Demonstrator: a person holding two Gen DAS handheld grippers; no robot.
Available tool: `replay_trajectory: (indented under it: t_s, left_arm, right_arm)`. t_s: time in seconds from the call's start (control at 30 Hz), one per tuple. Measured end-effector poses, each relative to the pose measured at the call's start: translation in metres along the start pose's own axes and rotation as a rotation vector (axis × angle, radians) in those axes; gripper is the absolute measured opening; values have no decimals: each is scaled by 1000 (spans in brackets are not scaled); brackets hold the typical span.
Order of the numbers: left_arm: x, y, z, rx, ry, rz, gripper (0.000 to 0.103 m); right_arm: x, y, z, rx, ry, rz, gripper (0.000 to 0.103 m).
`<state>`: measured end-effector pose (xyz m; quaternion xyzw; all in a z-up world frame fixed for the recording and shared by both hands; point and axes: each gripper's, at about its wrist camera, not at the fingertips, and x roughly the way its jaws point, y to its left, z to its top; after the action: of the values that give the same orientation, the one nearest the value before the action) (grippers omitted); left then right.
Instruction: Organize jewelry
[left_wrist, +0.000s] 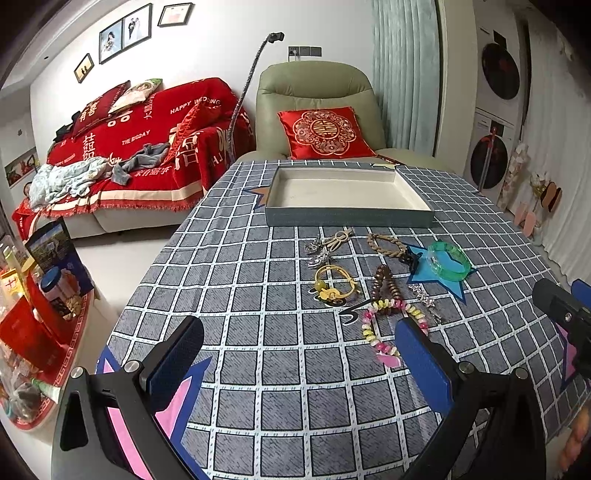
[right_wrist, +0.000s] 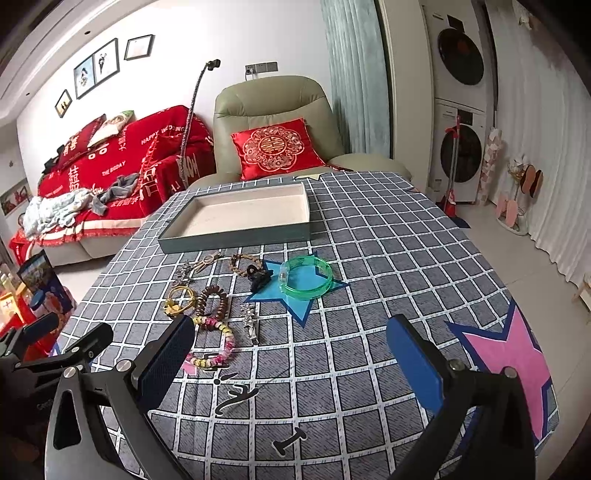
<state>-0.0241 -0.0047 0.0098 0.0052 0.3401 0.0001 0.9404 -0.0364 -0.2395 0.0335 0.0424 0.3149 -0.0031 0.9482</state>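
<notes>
An empty shallow box (left_wrist: 347, 192) with a white inside stands at the far side of the checked tablecloth; it also shows in the right wrist view (right_wrist: 240, 218). In front of it lie several pieces: a green bangle (left_wrist: 448, 258) (right_wrist: 306, 277), a braided rope bracelet (left_wrist: 388, 245), a yellow bracelet (left_wrist: 334, 284), a brown bead bracelet (left_wrist: 386, 288), a pastel bead bracelet (left_wrist: 380, 332) (right_wrist: 218, 343), silver clips (left_wrist: 426, 297) and a black claw clip (right_wrist: 260, 277). My left gripper (left_wrist: 299, 354) is open and empty above the near cloth. My right gripper (right_wrist: 291, 354) is open and empty too.
A green armchair with a red cushion (left_wrist: 325, 133) stands behind the table, and a red-covered sofa (left_wrist: 129, 147) to the left. A low shelf with jars and boxes (left_wrist: 44, 295) is at the left. Stacked washing machines (right_wrist: 458, 129) stand at the right.
</notes>
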Motion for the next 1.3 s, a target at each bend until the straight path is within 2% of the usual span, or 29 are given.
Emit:
replay_trajectory:
  t_s: [1.3]
  left_arm:
    - [3,-5,0,5,11,2,103]
  right_arm:
    - [7,-2,7,18,5,12,103]
